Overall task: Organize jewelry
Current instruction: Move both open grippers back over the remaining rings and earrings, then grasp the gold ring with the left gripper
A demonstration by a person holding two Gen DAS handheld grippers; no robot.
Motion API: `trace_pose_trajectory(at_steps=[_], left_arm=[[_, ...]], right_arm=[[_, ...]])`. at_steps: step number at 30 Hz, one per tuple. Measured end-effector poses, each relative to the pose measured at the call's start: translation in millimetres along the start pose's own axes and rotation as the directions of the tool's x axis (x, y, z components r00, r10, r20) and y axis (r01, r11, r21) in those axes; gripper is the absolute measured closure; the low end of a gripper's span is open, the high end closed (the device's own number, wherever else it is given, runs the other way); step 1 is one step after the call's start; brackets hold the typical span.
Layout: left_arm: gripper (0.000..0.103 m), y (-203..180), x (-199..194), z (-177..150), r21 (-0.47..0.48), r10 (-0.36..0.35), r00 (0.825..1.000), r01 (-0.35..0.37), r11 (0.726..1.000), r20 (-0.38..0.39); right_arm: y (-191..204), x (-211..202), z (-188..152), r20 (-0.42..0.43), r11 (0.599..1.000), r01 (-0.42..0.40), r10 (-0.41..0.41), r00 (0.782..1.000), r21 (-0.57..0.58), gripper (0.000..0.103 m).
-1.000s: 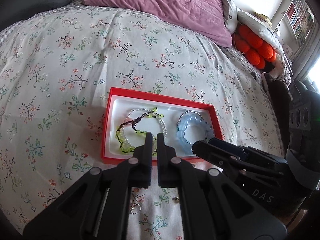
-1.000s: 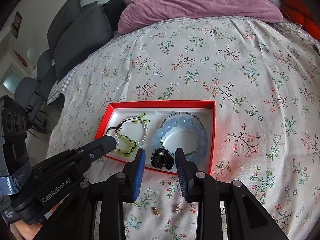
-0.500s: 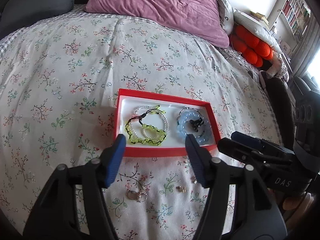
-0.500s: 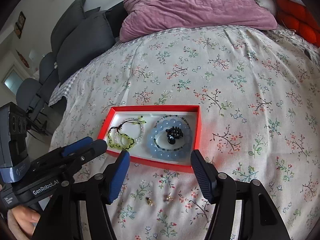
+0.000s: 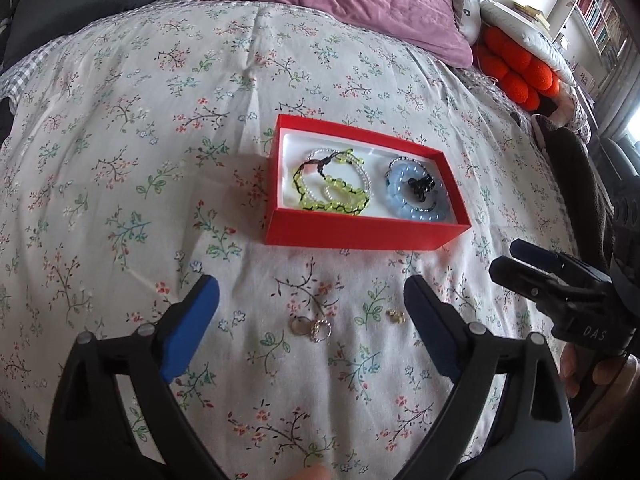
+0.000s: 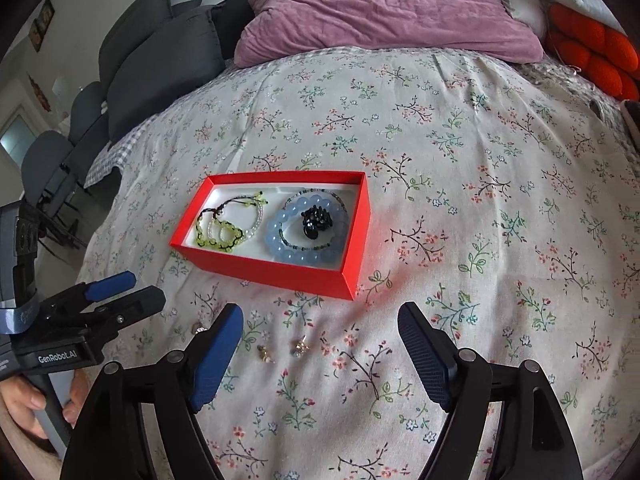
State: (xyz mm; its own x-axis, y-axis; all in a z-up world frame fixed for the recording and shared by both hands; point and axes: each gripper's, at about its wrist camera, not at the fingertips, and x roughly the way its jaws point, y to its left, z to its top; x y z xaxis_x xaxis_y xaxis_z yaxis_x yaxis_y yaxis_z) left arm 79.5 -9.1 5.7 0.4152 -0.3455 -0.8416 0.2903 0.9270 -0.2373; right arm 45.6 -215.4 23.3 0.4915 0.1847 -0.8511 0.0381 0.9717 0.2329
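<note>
Partly: left gripper [image 6: 124, 292] hides ring [image 6: 198, 329] | earrings [image 6: 282, 350] blurry

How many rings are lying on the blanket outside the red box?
2 rings, side by side and touching, on the floral bedspread in front of the red box: a plain one and a sparkly one. More could hide behind the left gripper.
</note>
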Motion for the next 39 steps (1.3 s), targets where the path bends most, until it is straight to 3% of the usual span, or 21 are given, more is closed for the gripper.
trace_pose_trajectory(at_steps=[12, 20, 26, 29, 33, 39], left_arm=[[0.01, 25, 13, -35, 0.089, 0.072, 0.996, -0.067, 0.994, -0.058], [0.01, 29, 21, -55, 0.216, 0.029, 0.999, -0.02, 0.976, -0.041], [0.011, 27, 31, -58, 0.242, -0.014, 0.999, 0.023, 0.97, -0.04], [0.018, 23, 33, -56, 0.248, -0.03, 0.999, 0.038, 0.968, -0.037], [0.037, 16, 37, -53, 0.234, -0.091, 0.994, 0.101, 0.967, -0.053], [0.053, 9, 42, -46, 0.186, -0.153, 0.986, 0.163, 0.969, -0.068]], right_arm=[[-7, 13, -31, -0.072, 0.997, 0.057, -0.06, 0.996, -0.043, 0.022], [0, 26, -49, -0.115, 0.993, 0.077, -0.087, 0.99, -0.089, 0.022], [12, 43, -61, -0.145, 0.984, 0.088, -0.111, 0.983, -0.157, 0.022], [17, 52, -65, -0.15, 0.976, 0.109, -0.138, 0.979, -0.186, 0.022], [21, 59, -65, -0.139, 0.967, 0.13, -0.163, 0.977, -0.218, 0.02], [24, 65, -63, -0.132, 0.965, 0.135, -0.167, 0.977, -0.224, 0.017]])
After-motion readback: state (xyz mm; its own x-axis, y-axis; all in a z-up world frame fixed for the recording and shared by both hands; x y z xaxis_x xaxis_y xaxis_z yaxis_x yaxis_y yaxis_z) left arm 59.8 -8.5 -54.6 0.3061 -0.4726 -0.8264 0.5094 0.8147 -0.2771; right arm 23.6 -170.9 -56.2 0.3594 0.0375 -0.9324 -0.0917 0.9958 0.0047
